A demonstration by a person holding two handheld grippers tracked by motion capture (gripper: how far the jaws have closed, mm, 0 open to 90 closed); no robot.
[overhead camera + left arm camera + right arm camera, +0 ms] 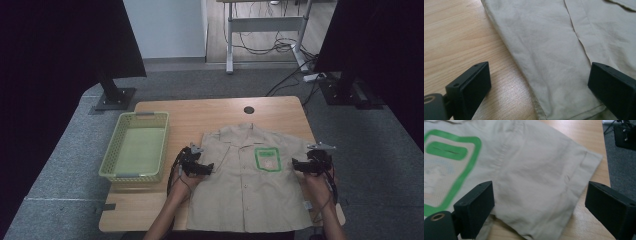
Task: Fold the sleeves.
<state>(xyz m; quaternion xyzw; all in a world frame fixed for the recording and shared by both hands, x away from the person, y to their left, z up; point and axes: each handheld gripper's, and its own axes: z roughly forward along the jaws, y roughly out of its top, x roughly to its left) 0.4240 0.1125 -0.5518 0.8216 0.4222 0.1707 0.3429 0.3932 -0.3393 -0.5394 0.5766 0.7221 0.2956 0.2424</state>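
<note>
Here a beige short-sleeved shirt [250,175] lies spread flat, front up, on the wooden table [200,112], collar at the far end and hem at the near edge, so its long axis runs near to far. A green-bordered patch [267,159] sits on the chest towards the right. At the left of the table stands a pale green basket [111,160], well apart from the work.

The left gripper [209,168] hovers at the shirt's left sleeve, its jaws standing wide apart with nothing pinched. In the left gripper view one jaw is over bare wood and the other over cloth, so the sleeve's outer edge [524,72] runs up between them. The right gripper [295,165] mirrors it at the right sleeve [564,170], jaws likewise spread and holding nothing; in the right gripper view the sleeve hem [589,162] lies ahead and to the right, with the green patch off to the left.

Each sleeve lies directly under and just inward of its own gripper, so neither hand needs to cross over. Judging from this, the work in hand is folding, and the next move likely turns on each gripper dropping onto the sleeve edge, closing there, and carrying it inward across the shirt's long axis. The cloth is thin and flat against the wood, so a jaw could slide over it and catch nothing.
</note>
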